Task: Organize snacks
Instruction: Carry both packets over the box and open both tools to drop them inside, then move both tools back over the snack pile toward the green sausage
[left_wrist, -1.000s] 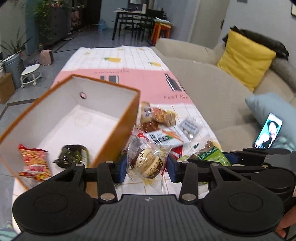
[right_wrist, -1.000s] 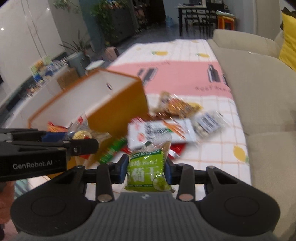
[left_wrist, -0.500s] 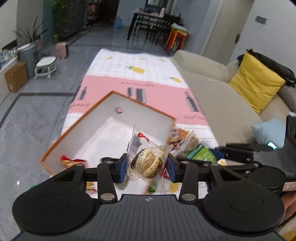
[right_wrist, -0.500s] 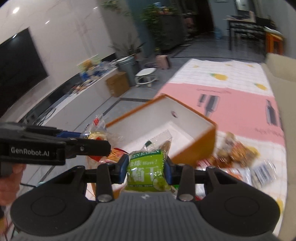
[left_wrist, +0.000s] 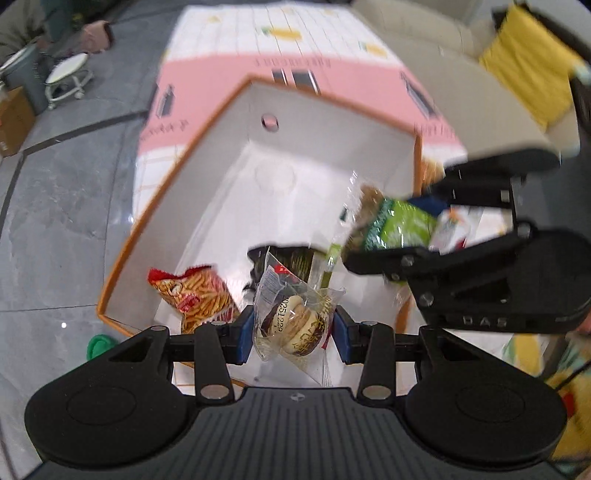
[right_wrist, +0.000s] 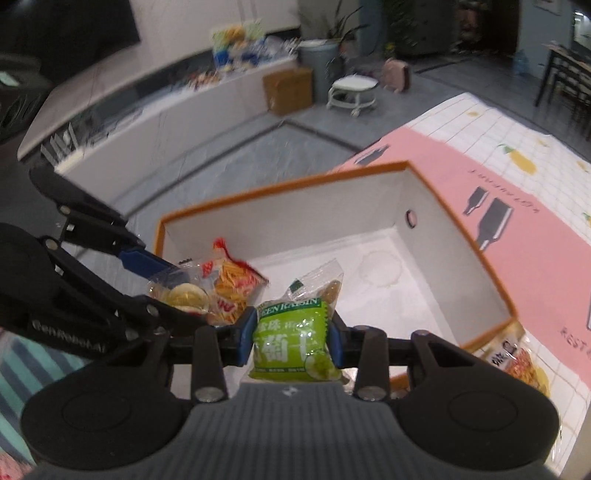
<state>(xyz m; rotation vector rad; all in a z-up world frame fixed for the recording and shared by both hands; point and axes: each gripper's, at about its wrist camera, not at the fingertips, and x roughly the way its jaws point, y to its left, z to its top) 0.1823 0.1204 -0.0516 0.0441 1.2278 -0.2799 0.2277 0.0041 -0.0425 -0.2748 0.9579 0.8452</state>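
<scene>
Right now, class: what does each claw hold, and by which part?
Left claw: wrapped pastry, by its sides. Right claw: green raisin packet, by its side edges.

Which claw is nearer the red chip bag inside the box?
Left. The left claw, holding the wrapped cake, hangs beside the red chip bag; the right claw, holding the green raisin pack, is further along the box.

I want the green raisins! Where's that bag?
In the right wrist view, the green raisin bag is pinched in the right gripper, over the orange box.
</scene>
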